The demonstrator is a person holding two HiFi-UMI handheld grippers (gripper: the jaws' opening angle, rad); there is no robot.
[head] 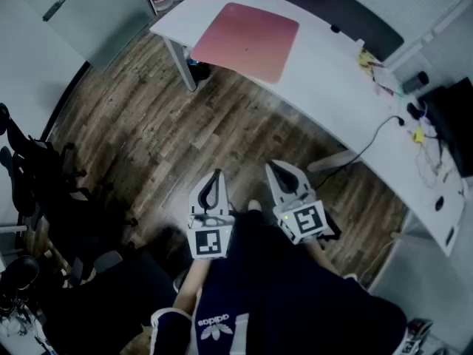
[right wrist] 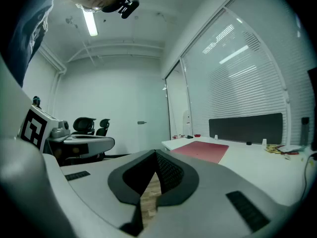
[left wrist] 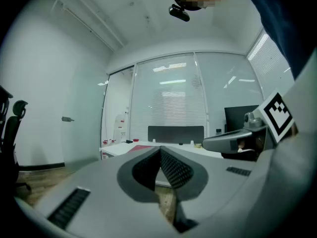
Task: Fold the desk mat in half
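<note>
A pink desk mat [head: 246,38] lies flat and unfolded on the white desk [head: 325,87] at the far end; it also shows as a red sheet, the mat [right wrist: 203,150], in the right gripper view. Both grippers hang close to the person's body, well short of the desk, over the wooden floor. My left gripper [head: 215,174] is shut with nothing between its jaws. My right gripper [head: 275,167] is likewise shut and empty. In the left gripper view only a sliver of the mat [left wrist: 143,146] shows on the distant desk.
Cables and small items [head: 416,124] crowd the desk's right end, by a dark monitor [head: 454,120]. A dark partition [head: 332,6] runs along the desk's far edge. Office chairs [head: 29,176] stand at the left on the wood floor [head: 170,139].
</note>
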